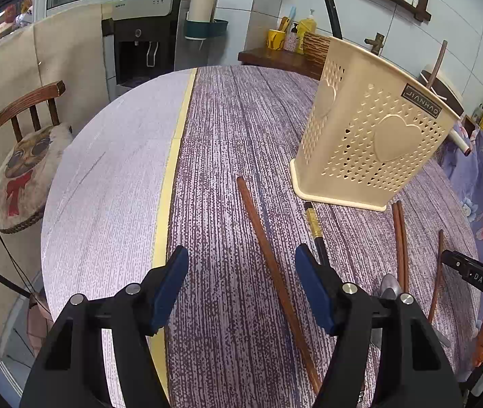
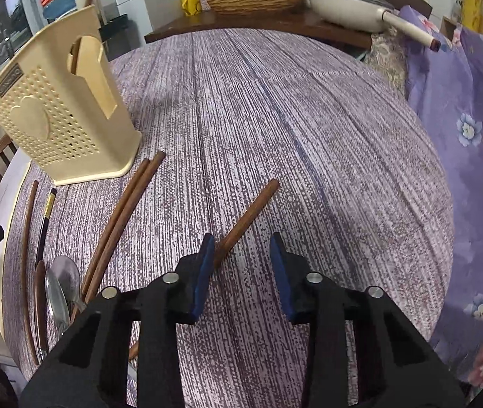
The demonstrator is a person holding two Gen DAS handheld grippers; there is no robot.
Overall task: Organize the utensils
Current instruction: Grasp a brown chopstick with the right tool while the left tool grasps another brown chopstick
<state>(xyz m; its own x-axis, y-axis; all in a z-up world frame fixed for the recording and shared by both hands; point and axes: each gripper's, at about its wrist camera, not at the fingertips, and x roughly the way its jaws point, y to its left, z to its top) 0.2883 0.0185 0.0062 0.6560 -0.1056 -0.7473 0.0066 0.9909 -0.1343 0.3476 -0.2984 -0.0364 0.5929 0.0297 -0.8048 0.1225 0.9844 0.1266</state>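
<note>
Standing upright toward the far side of the purple wood-grain tabletop (image 1: 228, 129), the cream perforated plastic utensil holder with raised heart shapes (image 1: 370, 139) already has one brown stick rising out of its top. Just in front of its base lie the loose utensils: a pair of brown wooden chopsticks (image 2: 119, 217) side by side and touching, their far ends close to the holder's foot; a black chopstick with a gold band (image 1: 314, 227) next to them; a single long brown wooden chopstick (image 1: 272, 272) lying alone on the cloth; and a metal spoon (image 2: 59, 292) resting near the close ends of the pair. One more brown wooden chopstick (image 2: 248, 214) lies apart from the rest, slanting across the middle of the tabletop. The right tongs (image 2: 241, 265) hover low over that stick, blue pads spread to a moderate gap, with its near end beside the left pad; nothing is clamped. The left tongs (image 1: 241, 285) are spread wide and empty above the cloth, the long single chopstick running between their pads. Beyond the tabletop, a wooden chair with a printed round cushion (image 1: 20, 170) sits to the left, and a purple floral cloth (image 2: 472, 142) hangs along the right edge.
</note>
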